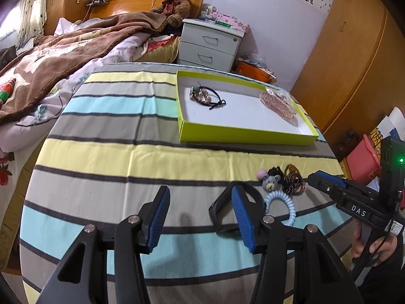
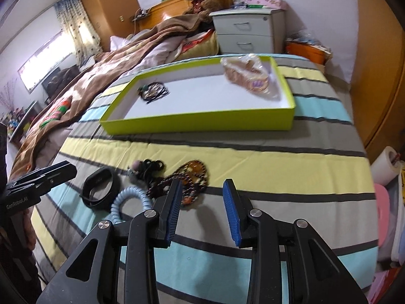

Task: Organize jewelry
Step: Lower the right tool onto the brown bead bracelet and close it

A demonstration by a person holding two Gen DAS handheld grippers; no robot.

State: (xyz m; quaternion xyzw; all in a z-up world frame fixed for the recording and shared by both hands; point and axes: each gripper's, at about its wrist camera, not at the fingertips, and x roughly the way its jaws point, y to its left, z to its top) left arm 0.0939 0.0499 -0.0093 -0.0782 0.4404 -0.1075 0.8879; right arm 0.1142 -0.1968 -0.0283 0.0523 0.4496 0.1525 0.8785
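Note:
A lime-green tray [image 1: 243,134] [image 2: 202,122] lies on the striped table. It holds a black hair tie with beads [image 1: 206,95] [image 2: 153,91] and a pink bagged piece [image 1: 278,103] [image 2: 249,77]. In front lie a black band [image 2: 100,188] [image 1: 222,211], a blue spiral hair tie [image 1: 279,201] [image 2: 126,198], a bear hair tie [image 1: 270,181] [image 2: 144,168] and a brown bead bracelet [image 1: 293,178] [image 2: 187,179]. My left gripper [image 1: 198,215] is open and empty, just left of the black band. My right gripper [image 2: 202,207] is open and empty, just right of the beads.
The table wears a striped cloth [image 1: 126,152]. A bed with a brown blanket [image 1: 63,50] lies to the left. A white nightstand [image 1: 210,43] stands behind the table. A wooden wardrobe [image 1: 354,63] and pink bins [image 1: 362,159] stand on the right.

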